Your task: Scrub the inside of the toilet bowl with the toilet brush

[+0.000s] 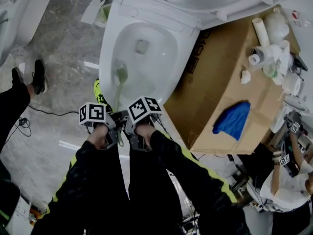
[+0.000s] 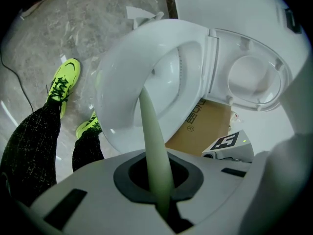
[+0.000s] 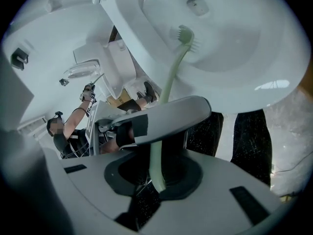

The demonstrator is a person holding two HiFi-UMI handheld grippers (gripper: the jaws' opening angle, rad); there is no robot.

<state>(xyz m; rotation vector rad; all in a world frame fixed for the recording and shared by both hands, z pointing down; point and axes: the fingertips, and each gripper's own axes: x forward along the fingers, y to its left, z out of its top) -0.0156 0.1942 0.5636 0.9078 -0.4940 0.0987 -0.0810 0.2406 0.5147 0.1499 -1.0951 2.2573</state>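
The white toilet bowl (image 1: 146, 89) lies open at the top middle of the head view, its lid (image 2: 254, 77) raised. A toilet brush with a pale green handle (image 1: 117, 94) reaches down into it. The green bristle head (image 1: 121, 72) rests against the bowl's inner wall and also shows in the right gripper view (image 3: 186, 35). My left gripper (image 1: 111, 119) is shut on the handle (image 2: 154, 146), which runs up between its jaws. Close beside it, my right gripper (image 1: 128, 121) is shut on the same handle (image 3: 159, 165), just behind the left one.
A big cardboard box (image 1: 220, 82) stands against the toilet's right side, with a blue cloth (image 1: 234, 120) and white bottles (image 1: 271, 38) on it. A person (image 1: 288, 180) stands at the lower right. A dark shoe (image 1: 39, 76) and a cable (image 1: 49, 112) are on the grey floor at left.
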